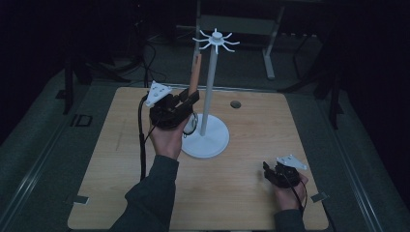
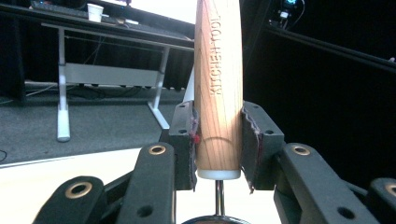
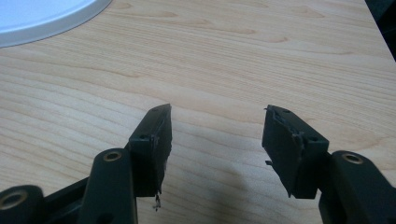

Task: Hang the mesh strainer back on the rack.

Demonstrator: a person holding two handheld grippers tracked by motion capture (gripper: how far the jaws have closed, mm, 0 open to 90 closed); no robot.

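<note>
wood between the jaws, that's the story on the left side. left gripper point(image 1: 186, 102) is clamped on the utensil point(image 2: 218, 88), both pads pressed against the sides of its wooden handle near the lower end. in the left gripper view the handle stands upright, rising out past the top edge, with "kitchen tool" lettered along it. just below the pads the wood ends in a pale cap, then a thin metal shank drops on down to a rounded metal part at the bottom edge; what that part is, can't tell.

from the high view, the left hand point(image 1: 169, 137) holds that gripper raised over the table point(image 1: 251, 203), just left of the rack point(image 1: 212, 87). the handle pokes up from the jaws, tilted a touch, its top close beneath the rack's white hooks and beside the white pole. whether it touches a hook, can't tell. the gripper sits above the near-left edge of the rack's round base.

over on the other side, right gripper point(image 1: 267, 170) is low at the near right part of the table, well apart from the rack. right gripper view shows its jaws standing wide, nothing between them, bare wood grain beneath and a sliver of the white base in the top left corner.
</note>
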